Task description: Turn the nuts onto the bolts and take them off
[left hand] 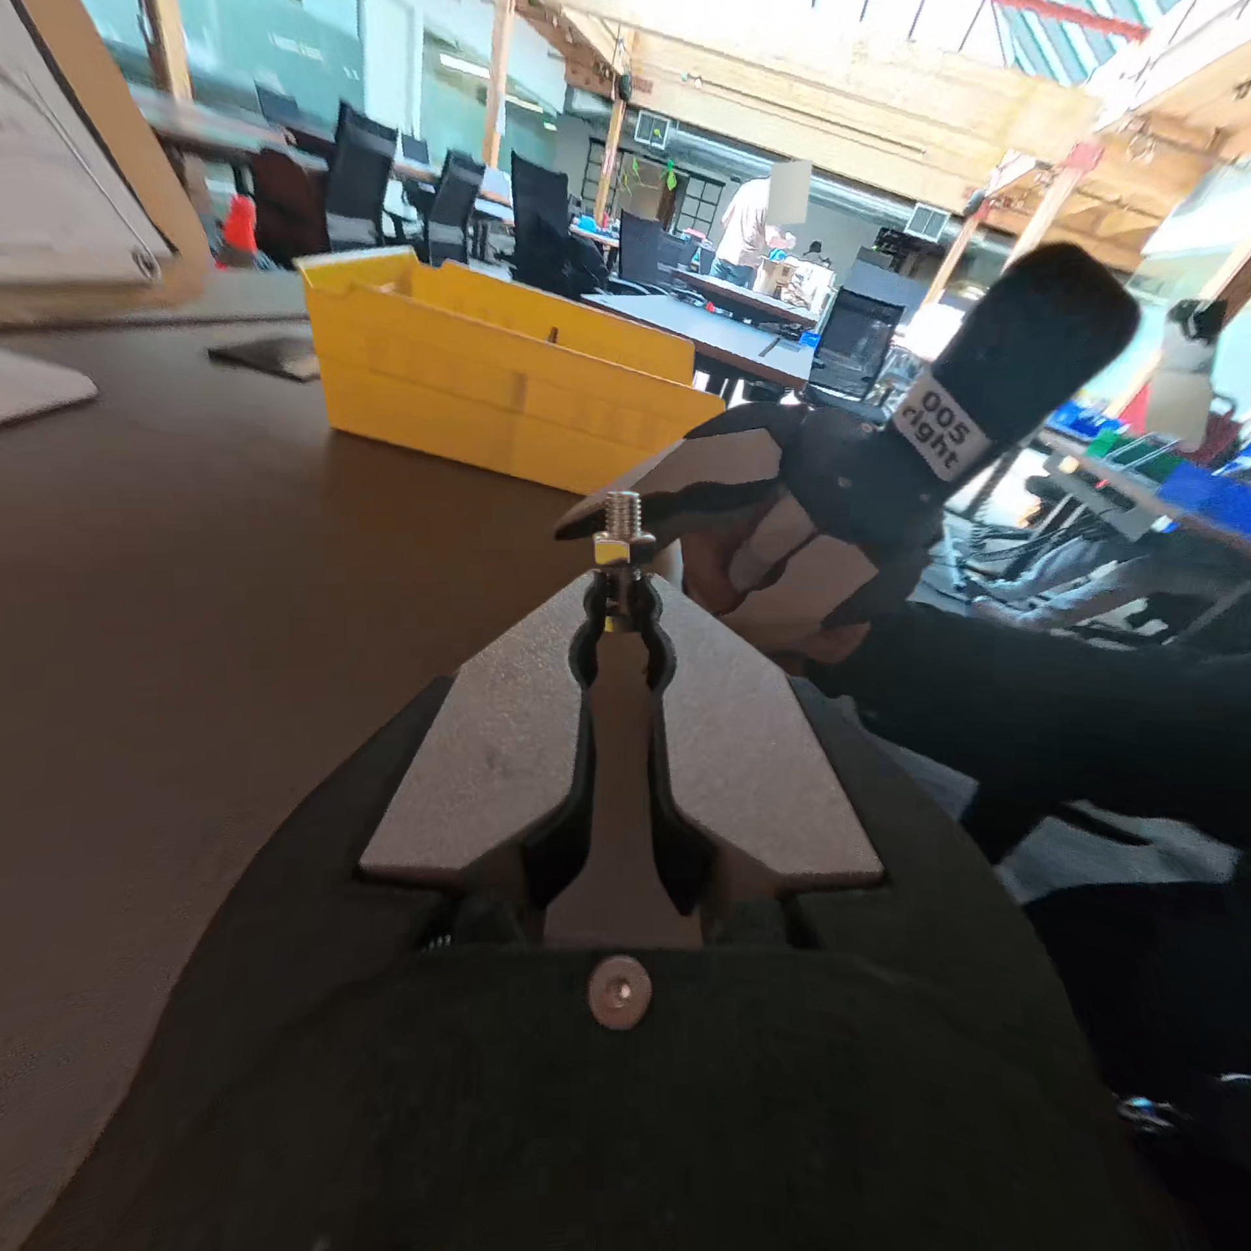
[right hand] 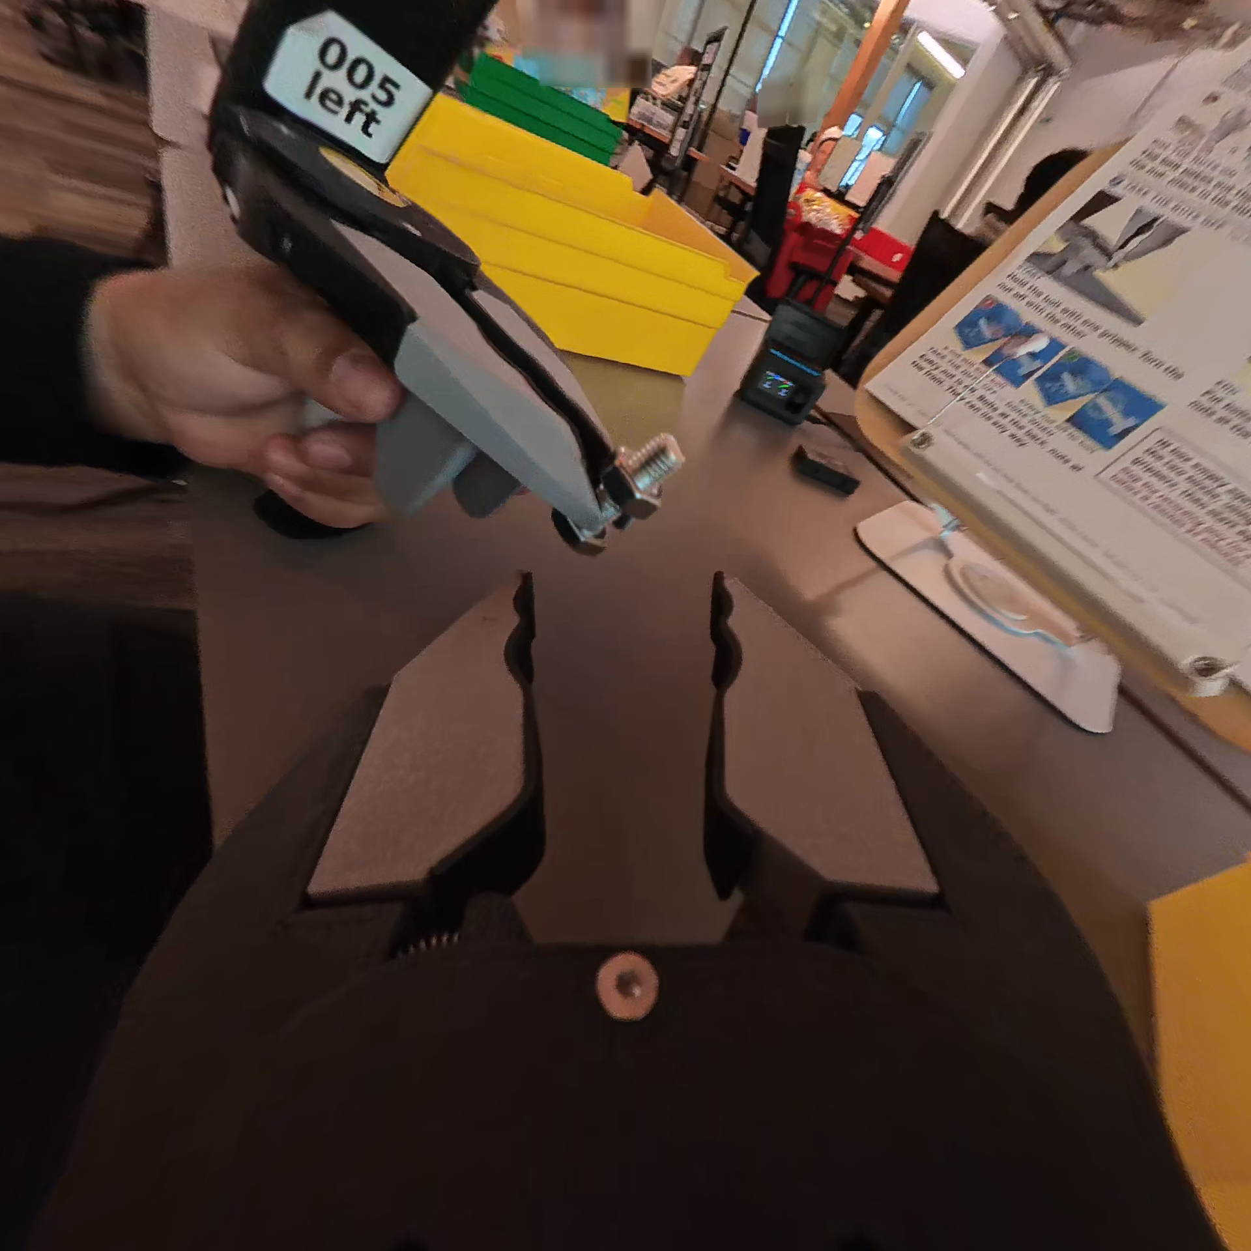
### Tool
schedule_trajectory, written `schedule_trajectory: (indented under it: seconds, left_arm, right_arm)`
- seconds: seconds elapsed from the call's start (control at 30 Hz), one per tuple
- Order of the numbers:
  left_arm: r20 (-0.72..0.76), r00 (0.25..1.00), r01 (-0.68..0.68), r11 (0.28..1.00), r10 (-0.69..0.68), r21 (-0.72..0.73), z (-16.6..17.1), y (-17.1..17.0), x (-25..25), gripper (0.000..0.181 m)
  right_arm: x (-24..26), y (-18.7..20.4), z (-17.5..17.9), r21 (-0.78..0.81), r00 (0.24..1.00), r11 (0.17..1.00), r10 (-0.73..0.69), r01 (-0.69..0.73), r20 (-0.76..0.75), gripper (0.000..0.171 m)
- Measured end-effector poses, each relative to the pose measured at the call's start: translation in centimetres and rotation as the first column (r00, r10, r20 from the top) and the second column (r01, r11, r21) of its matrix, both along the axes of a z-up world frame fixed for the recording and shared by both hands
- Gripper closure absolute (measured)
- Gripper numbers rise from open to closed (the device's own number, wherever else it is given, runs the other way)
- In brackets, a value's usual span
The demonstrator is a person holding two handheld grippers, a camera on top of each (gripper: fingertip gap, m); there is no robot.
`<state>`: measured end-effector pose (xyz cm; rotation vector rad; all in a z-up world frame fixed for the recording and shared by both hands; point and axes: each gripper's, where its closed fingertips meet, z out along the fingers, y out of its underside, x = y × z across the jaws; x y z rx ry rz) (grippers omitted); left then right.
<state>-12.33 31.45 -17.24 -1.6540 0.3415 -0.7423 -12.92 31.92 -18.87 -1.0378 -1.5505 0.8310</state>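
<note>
The left tool (left hand: 621,596) clenches a bolt (left hand: 623,535) carrying a nut (left hand: 612,552), the released right tool (right hand: 623,596) near at 6 o'clock, a yellow bin (left hand: 474,379) on the worktop (left hand: 203,541) at 11 o'clock.

Left gripper (left hand: 621,599) is closing its fingertips tightly on a held part, its fingers (left hand: 514,731) converging to a narrow slit. A bare hand (right hand: 230,379) is gripping its handle, thumb pressing the grey trigger. Right gripper (right hand: 623,602) is hovering just beside, its fingers (right hand: 447,758) standing well apart and holding nothing.
</note>
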Motion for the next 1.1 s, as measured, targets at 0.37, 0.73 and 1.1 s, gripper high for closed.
schedule_trajectory:
  seconds: [0.37,0.73,1.1]
  left_arm:
    - [0.201,0.979,0.070,0.974,-0.026,-0.214,-1.5,0.5,1.1,0.174]
    - [0.197,0.980,0.069,0.978,-0.030,-0.196,-1.3,0.3,1.2,0.172]
    - [-0.008,1.000,-0.005,0.999,0.004,-0.033,-0.4,0.1,0.3,0.174]
  right_arm:
    - [-0.3,-0.2,-0.1,0.396,0.990,0.908,-0.132,0.137,-0.039,0.143]
    - [-0.4,-0.3,0.3,0.447,0.985,0.878,-0.150,0.170,-0.080,0.143]
    - [0.7,-0.7,1.7,-0.241,0.986,0.957,0.150,-0.164,-0.075,0.138]
